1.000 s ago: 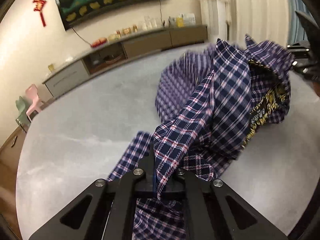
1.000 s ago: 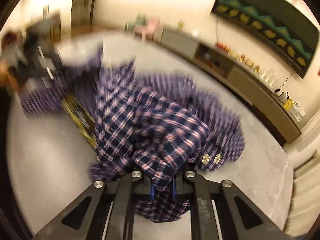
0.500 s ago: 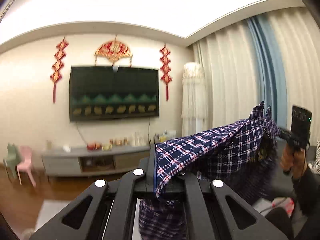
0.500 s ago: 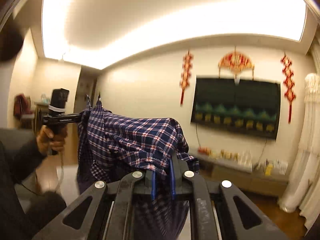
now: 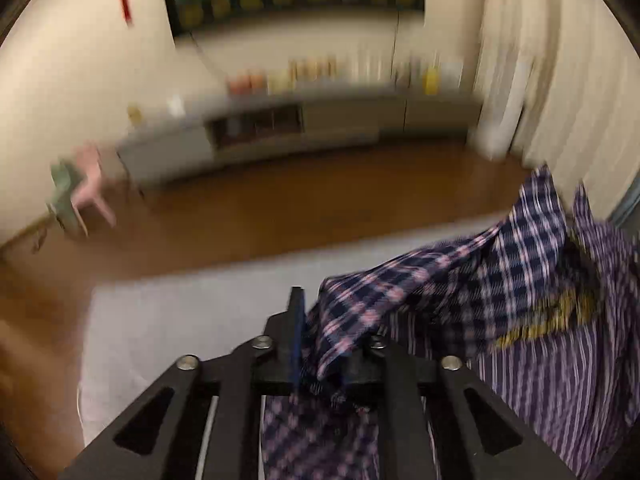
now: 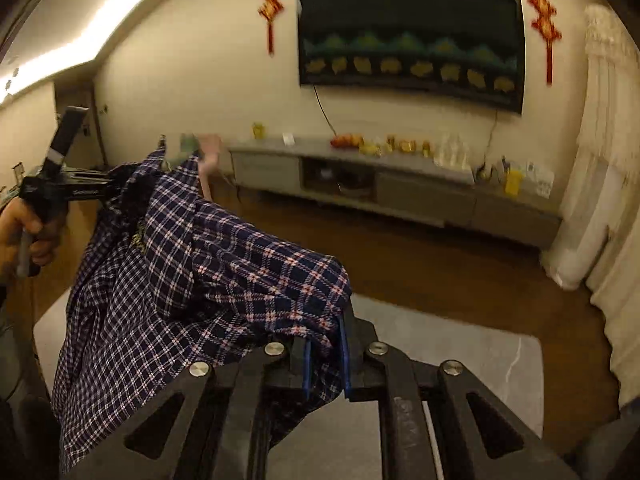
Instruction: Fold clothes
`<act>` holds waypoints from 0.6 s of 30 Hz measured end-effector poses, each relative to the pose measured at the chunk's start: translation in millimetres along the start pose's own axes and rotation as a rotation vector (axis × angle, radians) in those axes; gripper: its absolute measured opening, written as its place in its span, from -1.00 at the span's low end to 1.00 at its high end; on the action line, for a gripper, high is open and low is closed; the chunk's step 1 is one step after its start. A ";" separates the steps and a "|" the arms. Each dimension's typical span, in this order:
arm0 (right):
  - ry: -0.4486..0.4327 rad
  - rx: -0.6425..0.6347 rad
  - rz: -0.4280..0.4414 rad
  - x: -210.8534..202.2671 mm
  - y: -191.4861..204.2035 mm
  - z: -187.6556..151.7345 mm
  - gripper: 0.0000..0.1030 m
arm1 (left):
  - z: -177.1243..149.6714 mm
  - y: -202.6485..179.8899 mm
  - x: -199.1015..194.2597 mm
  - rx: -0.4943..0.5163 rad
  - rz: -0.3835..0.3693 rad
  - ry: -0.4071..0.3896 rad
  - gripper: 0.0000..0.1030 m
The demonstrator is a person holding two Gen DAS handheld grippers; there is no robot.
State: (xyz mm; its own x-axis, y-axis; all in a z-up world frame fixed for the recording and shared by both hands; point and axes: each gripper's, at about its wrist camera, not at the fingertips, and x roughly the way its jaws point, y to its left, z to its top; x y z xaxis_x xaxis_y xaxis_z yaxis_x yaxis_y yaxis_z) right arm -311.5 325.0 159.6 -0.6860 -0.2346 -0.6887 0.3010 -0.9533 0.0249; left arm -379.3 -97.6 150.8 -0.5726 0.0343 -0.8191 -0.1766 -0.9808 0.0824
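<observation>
Two grippers each pinch the same navy plaid shirt (image 6: 200, 280); the left gripper (image 5: 320, 344) has its fingers (image 5: 297, 332) drawn nearly together on a fold of the cloth, and the right gripper (image 6: 324, 356) clamps a bunched edge between its blue-padded fingers (image 6: 344, 356), narrowly parted by the fabric's thickness; the shirt hangs in the air between them above the grey surface (image 6: 460, 352), its lower part draping down toward that surface; half a second ago both cameras looked level at the wall and ceiling, whereas now they tilt downward, so the surface and the brown wooden floor (image 6: 440, 272) beyond it have come back into sight, and the shirt has dropped lower over the surface; the left wrist view is heavily blurred, yet it alone shows the shirt's striped inner side (image 5: 560, 392) and a yellow-and-black label (image 5: 548, 320), plus a pink chair (image 5: 90, 184) and a green one (image 5: 62, 196) on the floor past the surface's far edge; the right wrist view alone shows the person's left hand (image 6: 24, 236) gripping the other tool's handle above the surface's left end, the wall television (image 6: 412, 40) and the grey cabinet (image 6: 380, 184) beyond the surface.
</observation>
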 end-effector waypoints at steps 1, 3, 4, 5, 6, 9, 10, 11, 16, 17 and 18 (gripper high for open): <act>0.089 0.025 -0.026 42.7 -11.3 -8.1 -0.72 | -12.2 1.5 39.3 -0.005 0.031 0.080 -0.49; 0.245 0.060 -0.098 108.7 -29.5 -36.1 -0.55 | -42.7 6.0 93.2 -0.021 0.079 0.181 -0.49; 0.262 0.084 -0.095 116.8 -33.8 -51.4 -0.55 | -60.6 8.9 108.3 -0.031 0.094 0.203 -0.49; 0.268 0.111 -0.080 121.1 -37.7 -67.1 -0.55 | -78.8 12.3 109.6 -0.030 0.088 0.183 -0.49; 0.273 0.137 -0.064 125.4 -41.5 -82.8 -0.49 | -96.7 15.7 110.3 -0.030 0.081 0.164 -0.49; 0.251 0.142 0.013 93.6 -26.0 -132.5 -0.23 | -146.0 27.8 84.8 -0.060 0.027 0.113 -0.46; 0.242 0.141 0.039 81.8 -20.1 -149.1 -0.12 | -155.6 30.5 75.3 -0.075 0.009 0.093 -0.32; 0.251 0.128 0.069 72.9 -12.9 -161.8 0.06 | -165.4 33.2 65.8 -0.091 -0.010 0.073 -0.21; 0.342 0.060 0.059 67.0 8.7 -214.6 0.11 | -217.0 22.0 66.2 -0.128 -0.150 0.155 0.06; 0.361 0.040 0.030 67.5 11.5 -223.5 0.06 | -229.4 14.6 72.5 -0.114 -0.147 0.185 0.05; 0.379 0.018 -0.003 68.1 12.7 -233.4 -0.26 | -245.6 8.1 76.5 -0.095 -0.128 0.204 0.05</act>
State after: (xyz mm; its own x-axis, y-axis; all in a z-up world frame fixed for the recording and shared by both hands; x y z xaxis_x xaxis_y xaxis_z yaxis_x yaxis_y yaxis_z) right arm -199.8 341.3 -56.1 -0.3921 -0.1482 -0.9079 0.2854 -0.9578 0.0331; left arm -227.9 -150.1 -50.7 -0.3759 0.1289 -0.9176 -0.1559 -0.9850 -0.0745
